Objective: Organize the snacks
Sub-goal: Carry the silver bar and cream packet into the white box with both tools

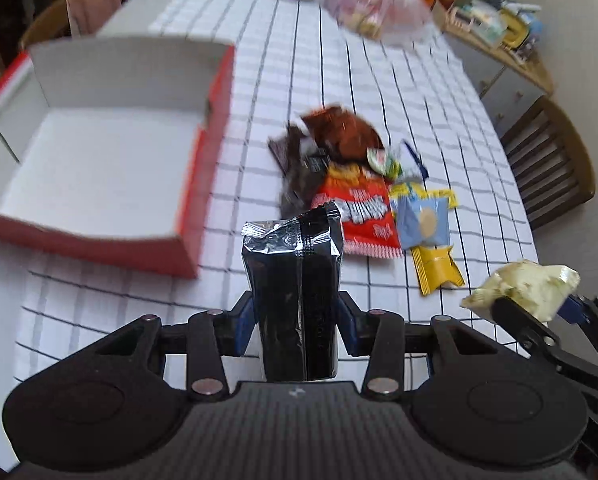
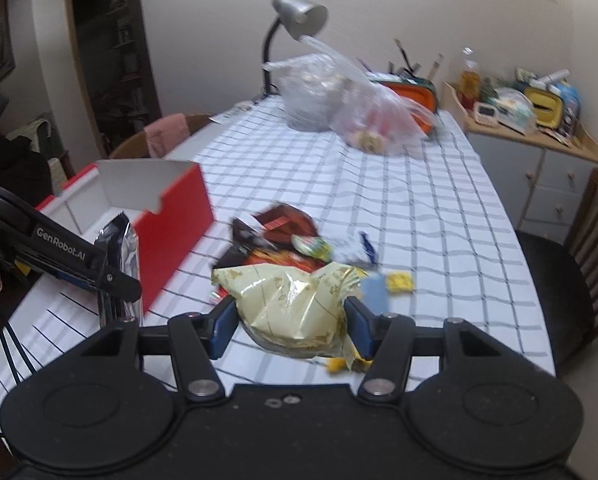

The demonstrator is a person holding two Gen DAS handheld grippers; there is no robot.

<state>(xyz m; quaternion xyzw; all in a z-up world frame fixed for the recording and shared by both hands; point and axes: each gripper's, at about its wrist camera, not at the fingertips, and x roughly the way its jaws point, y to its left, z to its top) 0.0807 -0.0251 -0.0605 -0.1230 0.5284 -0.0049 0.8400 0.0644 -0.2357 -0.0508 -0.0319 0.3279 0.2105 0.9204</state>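
At the far left, the red box [image 1: 99, 184] sat open on the checked tablecloth [image 1: 319, 64], its white inside bare where visible; its near-left corner was cut off by the frame edge and its outline was smeared by blur. Just right of it, the left gripper [image 1: 297, 316] was clenched on a black foil packet [image 1: 295, 292] held upright above the cloth, the packet's lower end hidden behind the gripper body. Beyond the packet lay the snack pile [image 1: 359, 184], well apart from the box: a dark wrapper and a brown one too blurred to read, a red bag with print that could not be made out, a pale blue sachet and a yellow one. Farther right, the right gripper [image 2: 291, 312] was grasping a crumpled pale yellow bag [image 2: 295, 304] between its blue pads, lifted off the cloth; the bag hid the near part of the pile. At the table's far end stood clear plastic bags [image 2: 339, 100], contents indistinct.
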